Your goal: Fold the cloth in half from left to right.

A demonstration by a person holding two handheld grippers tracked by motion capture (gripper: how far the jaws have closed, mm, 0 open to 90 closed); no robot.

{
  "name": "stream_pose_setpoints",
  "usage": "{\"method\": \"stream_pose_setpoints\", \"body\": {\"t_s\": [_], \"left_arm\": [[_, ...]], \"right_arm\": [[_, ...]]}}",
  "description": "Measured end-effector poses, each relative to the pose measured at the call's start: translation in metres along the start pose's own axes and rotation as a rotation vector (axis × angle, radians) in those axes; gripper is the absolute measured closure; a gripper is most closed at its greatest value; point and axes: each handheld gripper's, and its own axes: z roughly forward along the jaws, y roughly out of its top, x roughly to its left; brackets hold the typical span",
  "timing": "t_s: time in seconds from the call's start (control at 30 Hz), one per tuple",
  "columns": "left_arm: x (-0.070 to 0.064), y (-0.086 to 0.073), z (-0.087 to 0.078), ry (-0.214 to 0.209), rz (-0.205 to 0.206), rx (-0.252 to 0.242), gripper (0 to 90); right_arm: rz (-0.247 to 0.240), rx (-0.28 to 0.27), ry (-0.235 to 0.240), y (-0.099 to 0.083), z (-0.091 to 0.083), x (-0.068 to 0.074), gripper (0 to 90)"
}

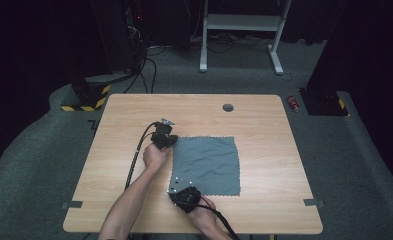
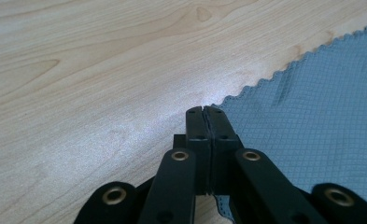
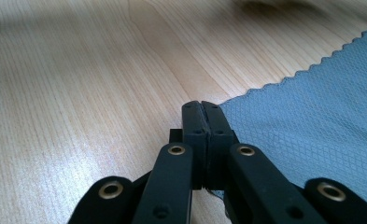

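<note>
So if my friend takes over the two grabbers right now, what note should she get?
Left gripper: fingers shut, at the far-left corner of the grey cloth; a grip on the corner looks likely but cannot be confirmed.
Right gripper: fingers shut, at the near-left corner, same doubt.
The cloth lies flat and spread open on the wooden table.
Done: both grippers set at the left corners.
Left: probably lifting that edge and folding it over; no fold made yet.

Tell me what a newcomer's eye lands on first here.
A square grey microfibre cloth with zigzag edges lies flat in the middle of the light wooden table. The left claw is shut at the cloth's far left corner, and the right claw is shut at its near left corner.
</note>
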Motion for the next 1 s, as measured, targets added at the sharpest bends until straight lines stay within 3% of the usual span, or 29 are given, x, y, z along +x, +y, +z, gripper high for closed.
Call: {"method": "stream_pose_setpoints", "body": {"t_s": [0.17, 0.47, 0.73, 1.0], "left_arm": [[0.003, 0.004, -0.003, -0.035, -0.012, 0.001, 89.9], [0.007, 0.012, -0.02, -0.088, -0.019, -0.046, 90.0], [0.019, 0.015, -0.035, -0.106, -0.044, -0.072, 90.0], [0.036, 0.014, -0.059, -0.077, -0.04, -0.07, 90.0]], "right_arm": [[0.007, 0.001, 0.008, -0.003, -0.004, -0.001, 90.0], [0.013, -0.018, 0.011, -0.003, -0.015, -0.005, 90.0], [0.009, -0.057, 0.031, 0.012, -0.025, -0.005, 90.0], [0.006, -0.086, 0.084, 0.028, -0.023, -0.002, 90.0]]}}
